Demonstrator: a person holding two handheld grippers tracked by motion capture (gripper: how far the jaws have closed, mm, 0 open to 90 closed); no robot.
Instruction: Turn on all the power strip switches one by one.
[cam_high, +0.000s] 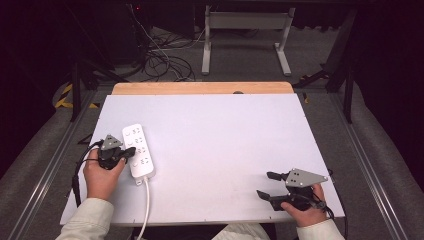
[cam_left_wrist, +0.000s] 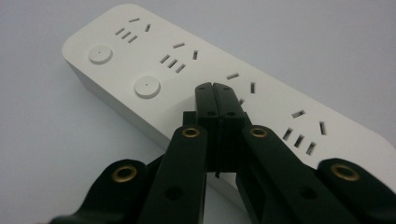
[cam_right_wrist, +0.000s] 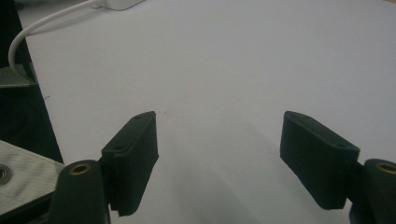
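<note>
left hand-held gripper (cam_left_wrist: 216, 93) jaws together, tips over power strip (cam_high: 138, 150) at counter (cam_high: 225, 150) near-left, long axis near-far. right hand-held gripper (cam_high: 270, 185) jaws apart, well right.

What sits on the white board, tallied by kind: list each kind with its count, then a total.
White plastic power strip with round buttons: 1
White power cable trailing off the near edge: 1
Black hand-held tongs, left and right: 2
Total: 4
</note>
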